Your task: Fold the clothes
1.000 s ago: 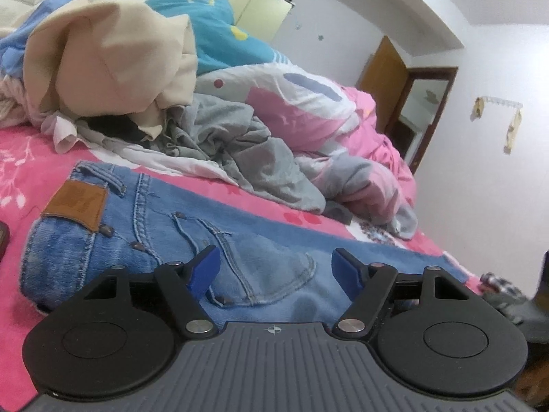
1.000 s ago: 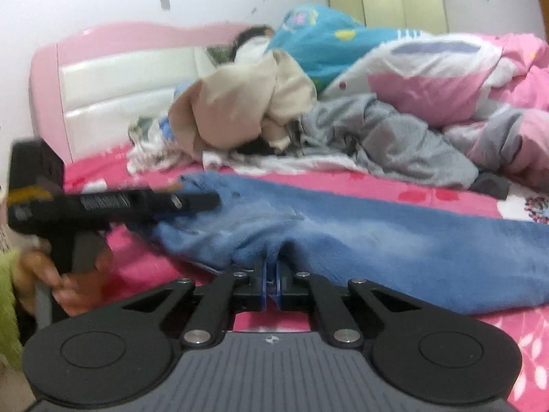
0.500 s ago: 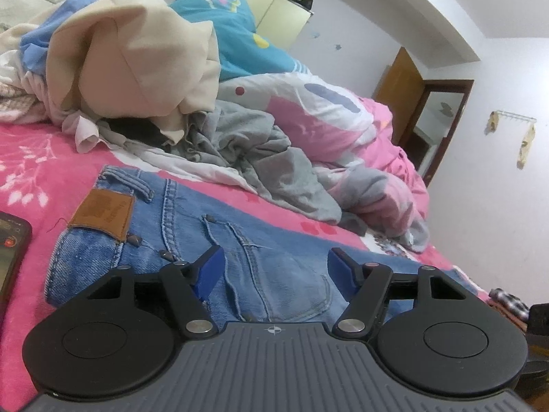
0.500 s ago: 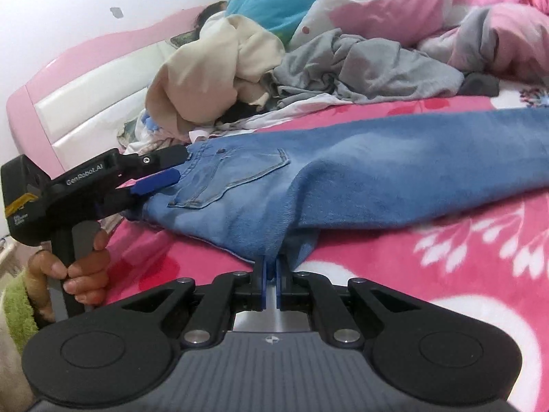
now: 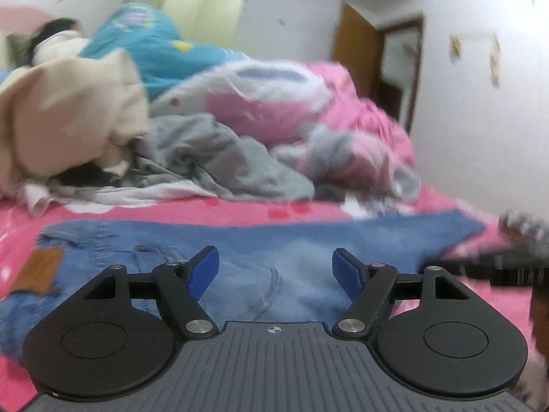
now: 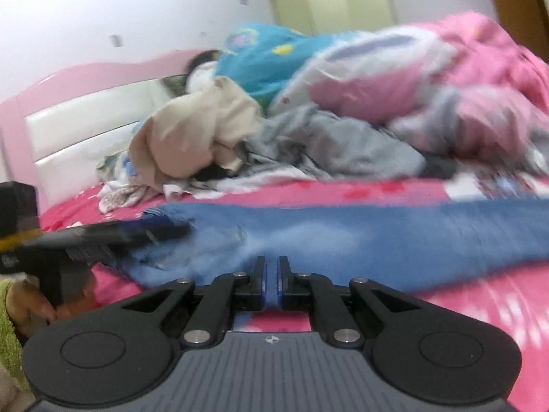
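Blue jeans [image 5: 274, 240] lie flat across the pink bedsheet, waistband and brown leather patch [image 5: 37, 269] to the left, legs running right. My left gripper [image 5: 276, 261] hovers low over the seat of the jeans, its jaws wide and opening, and nothing is pinched between the blue pads [image 5: 202, 269]. My right gripper [image 6: 271, 267] is shut on the near edge of the jeans [image 6: 377, 240], with denim showing in the narrow slit between its pads. In the right wrist view, the left gripper [image 6: 103, 240] sits over the waistband end, gripped by a hand [image 6: 31, 305]. Both views are motion-blurred.
Behind the jeans is a heap of clothes: a beige garment [image 5: 68, 120], grey ones [image 5: 212, 158] and a pink and white duvet [image 5: 308, 110]. A person [image 5: 58, 31] lies under a blue blanket by the pink headboard [image 6: 68, 120]. A brown door [image 5: 357, 61] stands at the right.
Both cameras have swung and levelled, so the jeans now stretch straight across each view. The left jaws stand slightly wider. The right gripper stays shut on the jeans.
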A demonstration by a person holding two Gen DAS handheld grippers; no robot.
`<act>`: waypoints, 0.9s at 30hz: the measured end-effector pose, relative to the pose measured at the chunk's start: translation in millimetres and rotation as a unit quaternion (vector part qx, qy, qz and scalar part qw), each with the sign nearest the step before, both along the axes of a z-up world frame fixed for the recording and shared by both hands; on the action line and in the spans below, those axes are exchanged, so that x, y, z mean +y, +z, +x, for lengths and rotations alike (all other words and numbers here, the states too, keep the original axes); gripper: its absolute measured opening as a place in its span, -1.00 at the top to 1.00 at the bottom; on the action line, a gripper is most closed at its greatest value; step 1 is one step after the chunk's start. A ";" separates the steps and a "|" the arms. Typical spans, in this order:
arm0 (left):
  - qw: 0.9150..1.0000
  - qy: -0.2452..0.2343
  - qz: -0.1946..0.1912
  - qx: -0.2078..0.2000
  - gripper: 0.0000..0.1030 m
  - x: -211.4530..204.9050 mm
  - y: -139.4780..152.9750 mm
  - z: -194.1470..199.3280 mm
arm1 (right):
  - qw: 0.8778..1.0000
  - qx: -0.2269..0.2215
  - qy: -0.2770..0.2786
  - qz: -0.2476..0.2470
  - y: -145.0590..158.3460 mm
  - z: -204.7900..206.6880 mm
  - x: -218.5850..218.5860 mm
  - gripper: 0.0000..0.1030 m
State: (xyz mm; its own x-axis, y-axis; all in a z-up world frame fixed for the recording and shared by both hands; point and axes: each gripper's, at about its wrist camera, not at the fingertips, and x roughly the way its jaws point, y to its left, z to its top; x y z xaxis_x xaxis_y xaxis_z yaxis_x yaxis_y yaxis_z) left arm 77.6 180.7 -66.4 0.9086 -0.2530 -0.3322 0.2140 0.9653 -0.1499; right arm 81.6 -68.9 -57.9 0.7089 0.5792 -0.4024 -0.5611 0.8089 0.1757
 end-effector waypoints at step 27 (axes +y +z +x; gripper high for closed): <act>0.997 -0.013 -0.055 0.050 -0.46 17.9 -21.1 17.6 | 0.995 0.089 0.034 0.013 -19.8 25.9 12.1 0.72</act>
State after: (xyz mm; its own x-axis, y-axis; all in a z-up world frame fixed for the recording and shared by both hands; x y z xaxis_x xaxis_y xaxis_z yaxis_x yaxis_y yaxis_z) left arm 95.2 198.6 -87.5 0.8651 -0.3156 -0.3899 0.2168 0.9362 -0.2767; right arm 107.5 -56.9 -77.8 0.5870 0.6356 -0.5014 -0.5729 0.7637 0.2975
